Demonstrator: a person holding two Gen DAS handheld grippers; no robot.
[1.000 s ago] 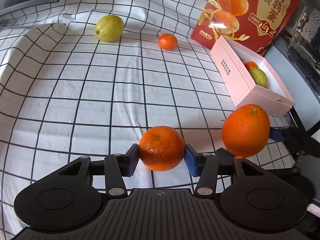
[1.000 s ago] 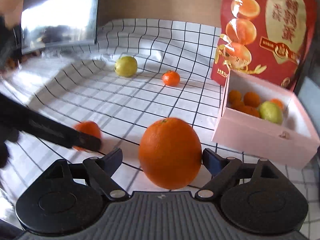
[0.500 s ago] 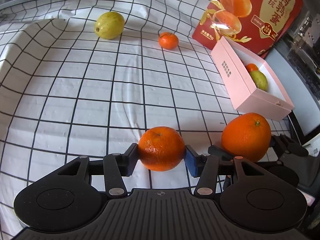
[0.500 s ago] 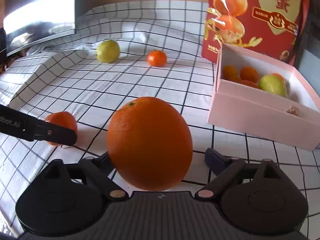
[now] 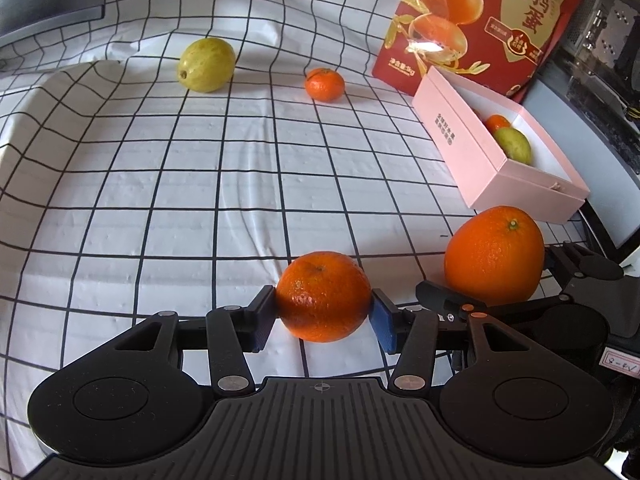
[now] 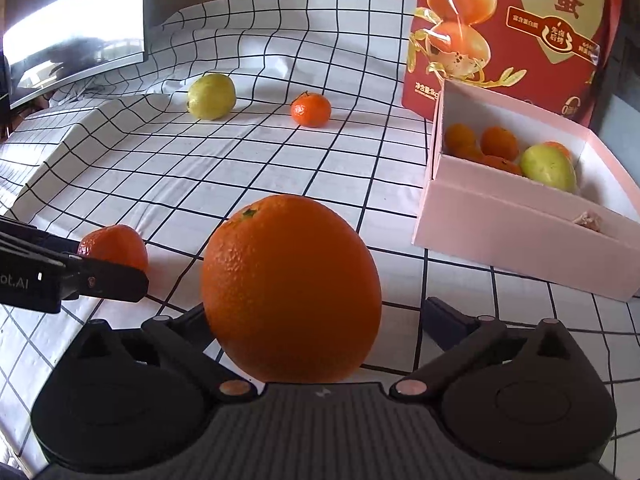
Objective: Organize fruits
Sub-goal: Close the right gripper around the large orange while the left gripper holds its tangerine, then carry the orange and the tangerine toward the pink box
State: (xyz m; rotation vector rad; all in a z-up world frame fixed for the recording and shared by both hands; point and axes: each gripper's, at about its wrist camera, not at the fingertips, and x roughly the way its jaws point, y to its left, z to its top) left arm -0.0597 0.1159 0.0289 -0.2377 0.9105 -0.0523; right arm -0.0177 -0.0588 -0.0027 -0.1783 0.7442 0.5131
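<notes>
2 fruits are held: mandarin (image 5: 323, 297) clamped by left gripper (image 5: 323, 318), large orange (image 6: 291, 289) cradled, right gripper (image 6: 316, 320) closure unclear; level carriage to pink box (image 6: 520, 236) is advised.

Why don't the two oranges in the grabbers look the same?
The big orange in the right gripper is larger and egg-shaped; the small orange in the left gripper is rounder. Fingers clamp both sides of the small one; one finger stands apart from the big one. Both are orange.
</notes>
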